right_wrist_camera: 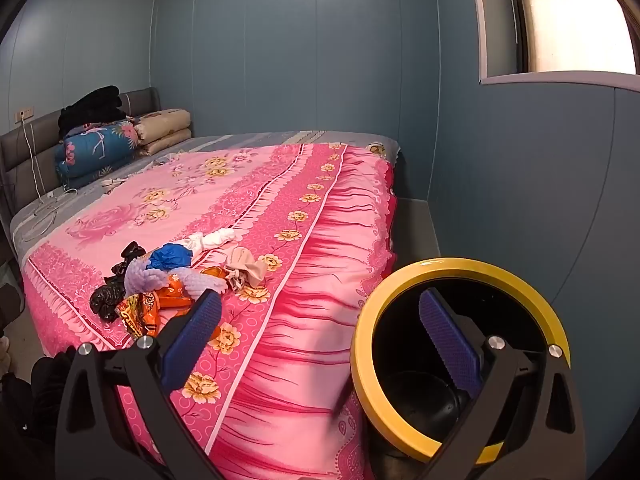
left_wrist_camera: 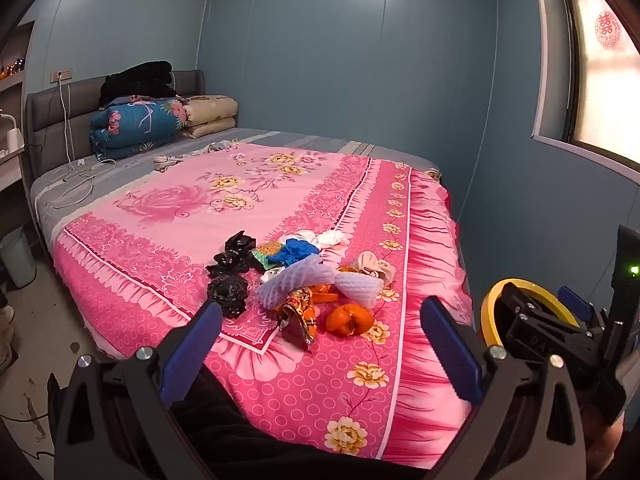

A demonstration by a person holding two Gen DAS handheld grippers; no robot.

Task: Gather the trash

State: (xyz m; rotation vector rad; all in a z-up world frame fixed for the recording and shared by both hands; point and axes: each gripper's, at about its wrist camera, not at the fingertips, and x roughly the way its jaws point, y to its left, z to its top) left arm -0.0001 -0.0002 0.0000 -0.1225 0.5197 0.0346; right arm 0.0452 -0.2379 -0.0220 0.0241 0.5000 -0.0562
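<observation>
Trash (left_wrist_camera: 304, 280) lies heaped on the pink bed (left_wrist_camera: 280, 380), mid-frame in the left wrist view; nothing looks collected yet. Left gripper (left_wrist_camera: 320, 336) and right gripper (right_wrist_camera: 320, 332) hold their jaws wide apart, empty. Yellow-rimmed bin (right_wrist_camera: 404, 284), lower right, seems empty.

Each gripper is a black plastic frame of two V-shaped arms with triangular cut-outs, fastened by round silver screws. The left gripper (left_wrist_camera: 320, 322) and the right gripper (right_wrist_camera: 320, 320) both carry flat blue fingers (right_wrist_camera: 448, 344) with a fine dotted texture on their inner faces.
</observation>
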